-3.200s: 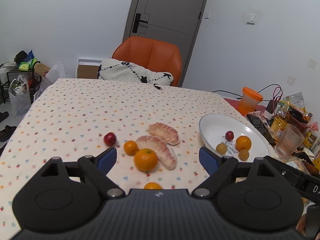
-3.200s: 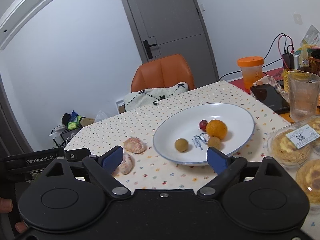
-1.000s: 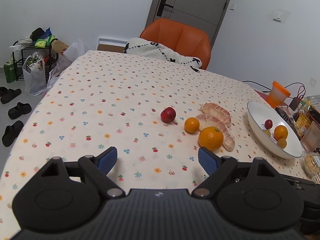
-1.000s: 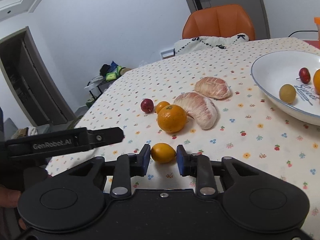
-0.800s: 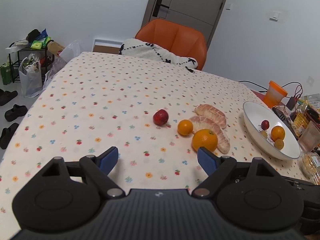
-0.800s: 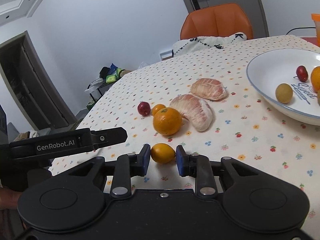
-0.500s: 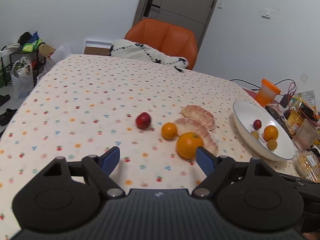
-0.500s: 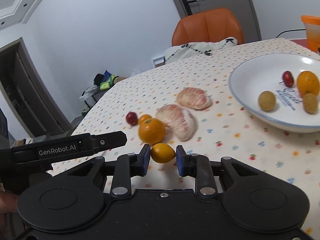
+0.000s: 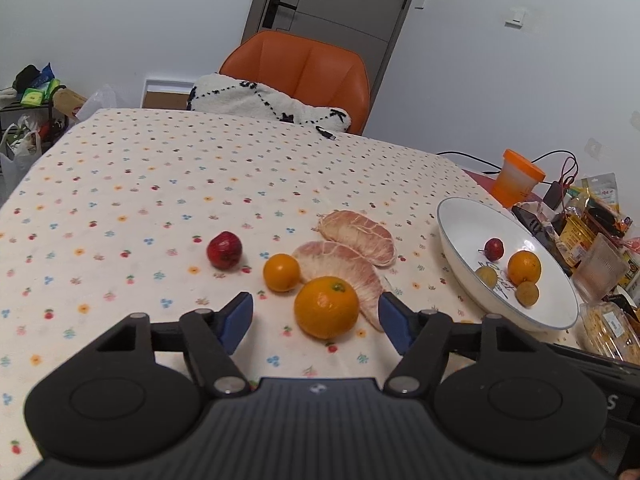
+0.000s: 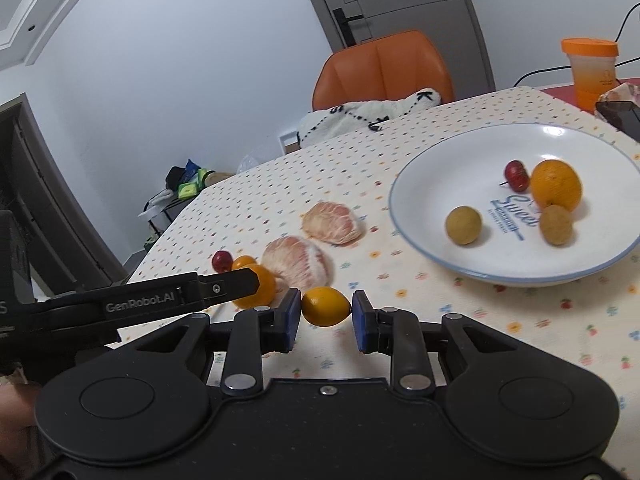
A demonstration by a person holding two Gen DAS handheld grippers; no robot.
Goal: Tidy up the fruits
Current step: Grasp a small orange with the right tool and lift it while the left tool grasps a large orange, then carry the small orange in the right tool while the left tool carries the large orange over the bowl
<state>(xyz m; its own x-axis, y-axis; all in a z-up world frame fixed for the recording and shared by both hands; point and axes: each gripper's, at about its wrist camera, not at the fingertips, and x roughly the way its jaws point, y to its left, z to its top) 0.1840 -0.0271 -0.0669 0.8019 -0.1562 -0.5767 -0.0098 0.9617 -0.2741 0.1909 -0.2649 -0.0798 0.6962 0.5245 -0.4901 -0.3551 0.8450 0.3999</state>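
Lifted off the table, small orange fruit (image 10: 325,306) (right gripper (image 10: 325,312) clamped) nears plate (image 10: 420,168).

Orange chair (image 9: 296,68) sits at 12 o'clock behind the worktop (image 9: 160,168), with a white knit throw (image 9: 260,102) on it. Grey door (image 9: 332,12) behind that. Orange-lidded cup (image 9: 518,178), a phone (image 10: 622,118) and snack packets (image 9: 588,220) around 2 o'clock.

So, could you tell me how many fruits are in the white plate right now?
4 in the white plate: a red fruit, an orange and two yellowish-brown fruits. None looks hidden.
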